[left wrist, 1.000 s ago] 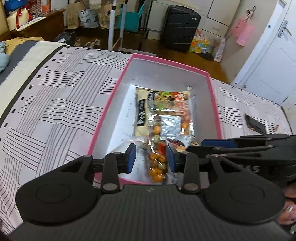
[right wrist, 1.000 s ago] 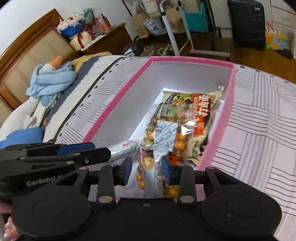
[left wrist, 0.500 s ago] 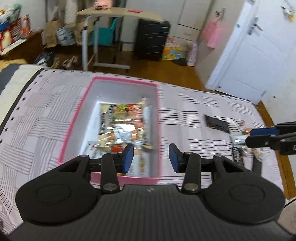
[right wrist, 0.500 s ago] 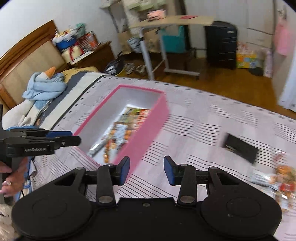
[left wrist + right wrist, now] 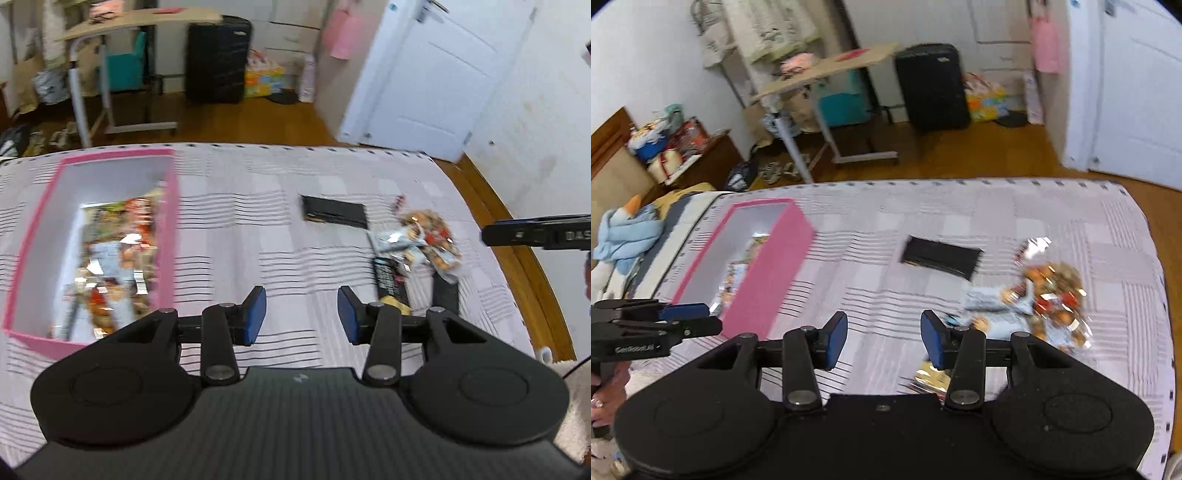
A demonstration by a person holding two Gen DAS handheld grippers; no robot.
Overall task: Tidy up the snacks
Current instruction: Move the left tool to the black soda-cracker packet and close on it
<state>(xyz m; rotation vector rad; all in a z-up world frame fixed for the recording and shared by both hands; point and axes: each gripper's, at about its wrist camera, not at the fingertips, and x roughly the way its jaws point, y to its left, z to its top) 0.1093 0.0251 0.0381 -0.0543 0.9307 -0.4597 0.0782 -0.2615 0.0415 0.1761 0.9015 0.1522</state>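
Observation:
A pink box (image 5: 168,236) with white inner walls lies on the striped bedspread and holds several snack bags (image 5: 118,251). My left gripper (image 5: 301,314) hovers over bare bedspread to the right of the box, open, nothing between its blue pads. A loose pile of snack packets (image 5: 424,240) lies further right, beside a flat black packet (image 5: 334,214). My right gripper (image 5: 884,339) hangs above the bedspread between the pink box (image 5: 768,273) and the pile (image 5: 1049,295). Its jaws are opening and hold nothing. The black packet (image 5: 940,254) lies ahead of it.
The bed's foot edge (image 5: 960,182) drops to a wooden floor (image 5: 960,155). Beyond stand a rolling table (image 5: 827,70), a black suitcase (image 5: 931,85) and a white door (image 5: 436,74). A blue plush (image 5: 624,232) lies near the headboard. A hand (image 5: 605,391) holds the left gripper.
Both grippers have lifted away from the pink box and swung right over the bedspread, toward the pile. Their jaws stand wider apart. The snack bag stays in the box.

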